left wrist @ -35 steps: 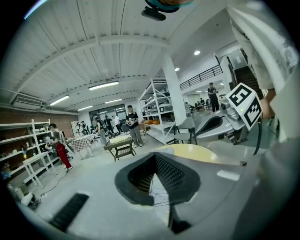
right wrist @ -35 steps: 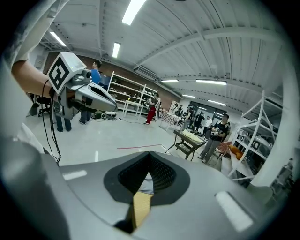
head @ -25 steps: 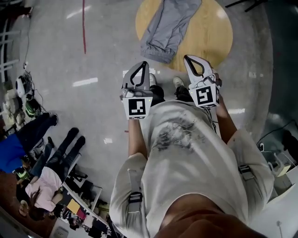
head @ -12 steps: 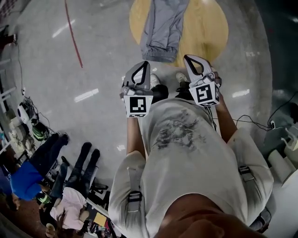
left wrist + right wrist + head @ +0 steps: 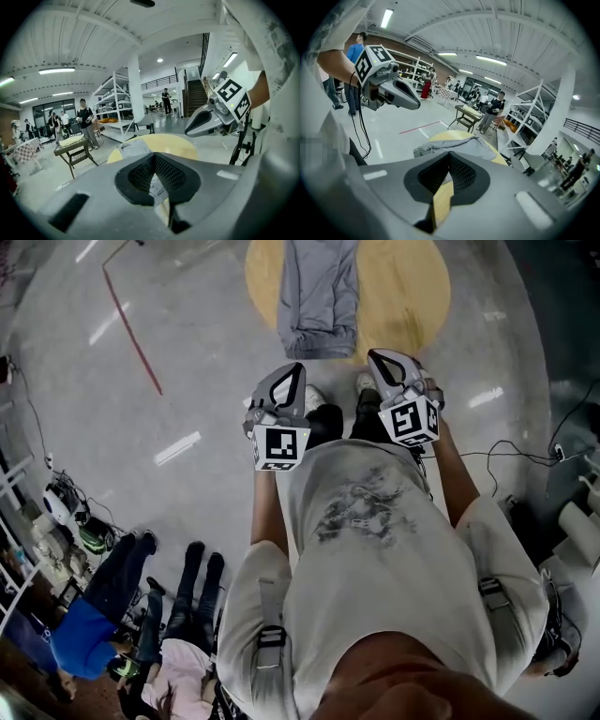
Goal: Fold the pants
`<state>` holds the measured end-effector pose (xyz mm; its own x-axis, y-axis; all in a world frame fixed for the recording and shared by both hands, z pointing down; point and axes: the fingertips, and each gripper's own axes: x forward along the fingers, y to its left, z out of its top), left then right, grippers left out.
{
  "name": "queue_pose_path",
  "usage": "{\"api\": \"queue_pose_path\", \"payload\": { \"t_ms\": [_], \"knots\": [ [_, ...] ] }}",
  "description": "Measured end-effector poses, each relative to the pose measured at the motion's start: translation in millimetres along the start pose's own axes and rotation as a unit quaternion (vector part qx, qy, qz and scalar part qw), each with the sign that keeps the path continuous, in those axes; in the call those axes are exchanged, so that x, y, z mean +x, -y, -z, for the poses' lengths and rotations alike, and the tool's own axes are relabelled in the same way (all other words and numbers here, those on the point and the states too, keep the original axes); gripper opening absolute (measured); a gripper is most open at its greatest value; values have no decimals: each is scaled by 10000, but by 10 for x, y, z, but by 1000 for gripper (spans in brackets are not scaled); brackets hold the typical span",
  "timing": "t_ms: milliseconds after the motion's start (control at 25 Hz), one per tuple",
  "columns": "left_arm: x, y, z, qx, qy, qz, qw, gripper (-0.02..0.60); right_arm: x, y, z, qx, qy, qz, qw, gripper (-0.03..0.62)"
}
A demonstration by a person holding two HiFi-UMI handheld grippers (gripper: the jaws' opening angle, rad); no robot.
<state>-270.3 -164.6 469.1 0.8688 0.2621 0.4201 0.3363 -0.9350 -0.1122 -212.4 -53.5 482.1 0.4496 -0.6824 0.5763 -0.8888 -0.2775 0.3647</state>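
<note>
Grey pants (image 5: pixel 319 296) lie stretched out on a round yellow table (image 5: pixel 408 292), cuffs at its near edge. My left gripper (image 5: pixel 292 371) and right gripper (image 5: pixel 377 357) are held side by side in front of the person's chest, short of the table, both shut and empty. In the left gripper view the shut left gripper (image 5: pixel 154 157) points at the pants (image 5: pixel 133 149) and table (image 5: pixel 176 143), with the right gripper (image 5: pixel 188 132) at its right. In the right gripper view the shut right gripper (image 5: pixel 450 154) points at the pants (image 5: pixel 461 143), and the left gripper (image 5: pixel 417 105) hangs at upper left.
A red line (image 5: pixel 131 329) crosses the grey floor left of the table. People (image 5: pixel 178 615) sit at lower left. Cables (image 5: pixel 511 451) lie on the floor at right. A small wooden table (image 5: pixel 75 150), shelving (image 5: pixel 115 108) and standing people are beyond.
The head view has swung, so the table and pants now lie straight ahead instead of slanted. Both grippers stay shut, side by side. The floor's red line and the seated people have slid in the frame.
</note>
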Motion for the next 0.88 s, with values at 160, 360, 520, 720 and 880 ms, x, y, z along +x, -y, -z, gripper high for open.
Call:
{"api": "queue_pose_path", "payload": {
  "t_ms": [160, 360, 520, 720, 880],
  "knots": [
    [82, 78, 160, 183, -152, 262, 9994, 8, 50, -91, 112, -16, -178, -7, 9998, 24],
    [279, 149, 390, 417, -358, 489, 9973, 23, 188, -205, 296, -158, -341, -194, 9991, 52],
    [449, 191, 581, 645, -540, 615, 9946, 46, 299, -252, 442, -245, -397, -299, 9985, 64],
    [634, 169, 815, 792, -753, 803, 9908, 84, 478, -305, 622, -226, -532, -525, 9969, 86],
    [736, 158, 968, 917, -916, 996, 9866, 114, 597, -365, 713, -301, -608, -734, 9950, 107]
  ]
}}
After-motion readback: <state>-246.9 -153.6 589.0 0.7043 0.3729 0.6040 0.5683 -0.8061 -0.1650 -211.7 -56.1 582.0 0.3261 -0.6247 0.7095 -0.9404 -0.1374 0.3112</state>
